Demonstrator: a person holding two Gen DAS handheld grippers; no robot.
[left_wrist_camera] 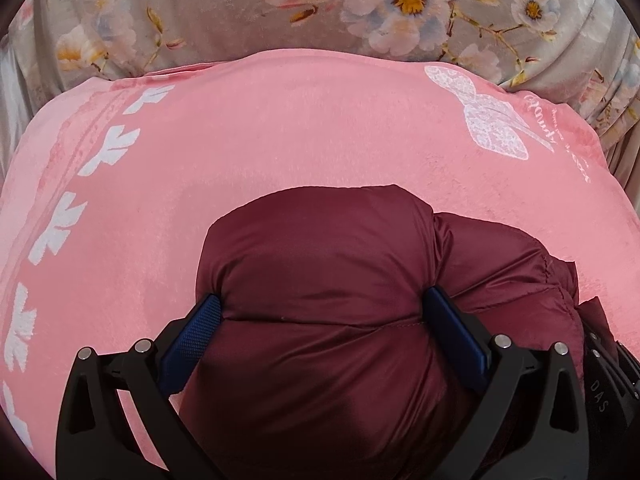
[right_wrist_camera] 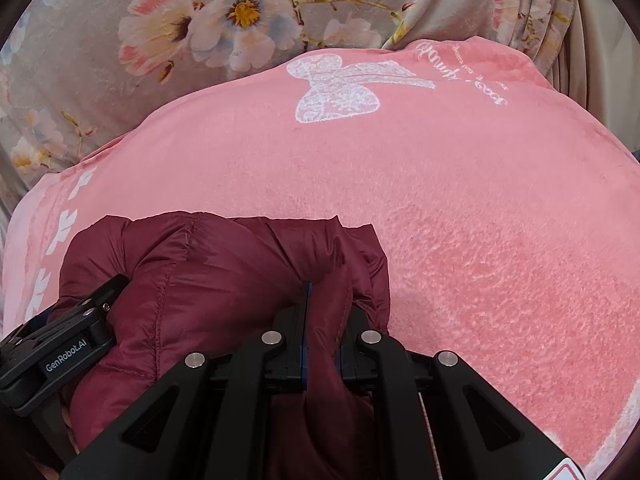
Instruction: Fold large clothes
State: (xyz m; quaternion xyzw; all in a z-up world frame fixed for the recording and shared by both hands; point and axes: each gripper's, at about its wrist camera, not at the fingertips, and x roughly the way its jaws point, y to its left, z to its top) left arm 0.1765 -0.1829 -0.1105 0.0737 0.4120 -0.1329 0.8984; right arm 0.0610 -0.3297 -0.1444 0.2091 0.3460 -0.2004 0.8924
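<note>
A maroon puffer jacket (left_wrist_camera: 320, 264) is bunched up on a pink blanket (left_wrist_camera: 280, 128). My left gripper (left_wrist_camera: 322, 304) has its blue pads pressed into both sides of a thick fold of the jacket. In the right wrist view the jacket (right_wrist_camera: 200, 280) lies at the lower left. My right gripper (right_wrist_camera: 326, 300) is shut on a thin fold of the jacket's edge. The left gripper's black body (right_wrist_camera: 60, 356) shows at the far left of that view, and the right gripper's body (left_wrist_camera: 604, 384) shows at the right edge of the left wrist view.
The pink blanket (right_wrist_camera: 480, 220) has a white bow print (right_wrist_camera: 340, 92) and a row of white leaf shapes (left_wrist_camera: 108, 148) along its left side. A grey floral bedsheet (left_wrist_camera: 200, 12) lies beyond it, also seen in the right wrist view (right_wrist_camera: 120, 60).
</note>
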